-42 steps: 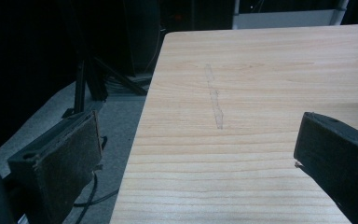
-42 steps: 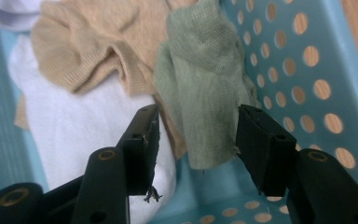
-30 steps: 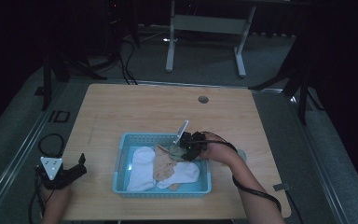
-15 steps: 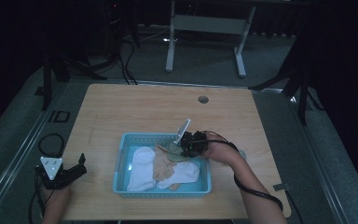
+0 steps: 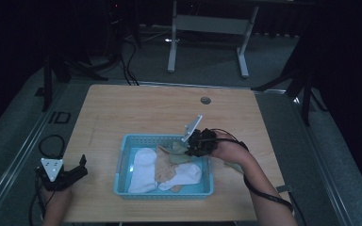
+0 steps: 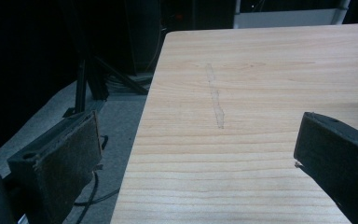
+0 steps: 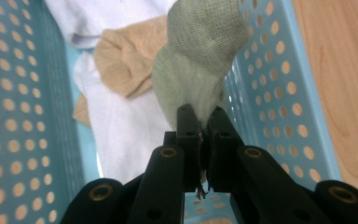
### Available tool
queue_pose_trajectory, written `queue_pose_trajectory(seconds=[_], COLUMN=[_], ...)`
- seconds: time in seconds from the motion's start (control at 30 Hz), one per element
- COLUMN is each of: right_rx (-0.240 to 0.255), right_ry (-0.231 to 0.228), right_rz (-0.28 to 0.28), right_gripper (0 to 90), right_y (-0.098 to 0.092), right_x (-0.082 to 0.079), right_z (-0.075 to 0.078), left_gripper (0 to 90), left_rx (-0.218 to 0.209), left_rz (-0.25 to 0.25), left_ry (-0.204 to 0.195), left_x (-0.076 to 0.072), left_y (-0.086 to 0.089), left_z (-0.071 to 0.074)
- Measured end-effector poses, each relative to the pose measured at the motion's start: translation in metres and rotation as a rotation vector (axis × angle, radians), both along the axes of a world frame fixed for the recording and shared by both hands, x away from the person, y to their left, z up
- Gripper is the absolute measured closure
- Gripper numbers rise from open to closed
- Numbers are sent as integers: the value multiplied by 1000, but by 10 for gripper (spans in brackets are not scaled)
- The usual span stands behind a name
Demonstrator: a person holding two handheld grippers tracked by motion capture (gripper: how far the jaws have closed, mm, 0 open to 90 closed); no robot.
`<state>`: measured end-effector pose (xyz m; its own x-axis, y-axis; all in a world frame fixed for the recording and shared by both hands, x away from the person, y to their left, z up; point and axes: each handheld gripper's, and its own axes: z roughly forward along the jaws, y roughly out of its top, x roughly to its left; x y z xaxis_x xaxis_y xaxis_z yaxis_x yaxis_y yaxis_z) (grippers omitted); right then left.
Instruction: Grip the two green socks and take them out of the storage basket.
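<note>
Right gripper (image 7: 200, 122) pinching green sock (image 7: 198, 60), sock hanging lengthwise over blue basket (image 7: 279, 93)

**Colours on my screens: blue basket, pale socks, black jaws**

From the high view I see a light wooden table (image 5: 136, 106) with a fine straight grain and one faint grey streak running along it. The basket (image 5: 122, 162) is sky blue, its walls dotted with rows of round holes. Inside, at its 9 o'clock, I see a white sock (image 5: 143, 162); a tan sock (image 5: 162, 165) lies across the middle. The sock (image 7: 196, 60) in my right gripper (image 7: 204, 122) is pale sage green with a fine knitted mesh. Both grippers are black; the left gripper (image 5: 63, 175) carries a light grey plate speckled with dark dots. The floor around is dull grey-green.
</note>
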<state>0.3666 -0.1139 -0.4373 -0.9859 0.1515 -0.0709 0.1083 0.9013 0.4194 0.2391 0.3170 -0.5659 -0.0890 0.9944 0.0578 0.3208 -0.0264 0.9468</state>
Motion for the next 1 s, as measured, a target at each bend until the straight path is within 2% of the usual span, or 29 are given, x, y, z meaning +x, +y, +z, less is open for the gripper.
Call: queue_pose_trajectory(seconds=[0.47, 0.77, 0.83, 0.9, 1.0], right_rx=[84, 113, 127, 112, 116], right_ry=[-43, -83, -75, -89, -88], right_rz=[10, -47, -52, -69, -91], right_gripper=[855, 854, 854, 855, 854], right_y=[-19, -42, -48, -53, -62], right_x=[-10, -8, -7, -6, -4], right_z=[40, 58, 59, 59, 60], left_gripper=[4, 4, 4, 4, 4], left_rx=[2, 1, 1, 0, 1], left_rz=[2, 3, 2, 4, 4], left_ry=[-2, -1, -1, -1, -1], left_x=[0, 0, 0, 0, 0], left_y=[0, 0, 0, 0, 0], left_z=[0, 0, 0, 0, 0])
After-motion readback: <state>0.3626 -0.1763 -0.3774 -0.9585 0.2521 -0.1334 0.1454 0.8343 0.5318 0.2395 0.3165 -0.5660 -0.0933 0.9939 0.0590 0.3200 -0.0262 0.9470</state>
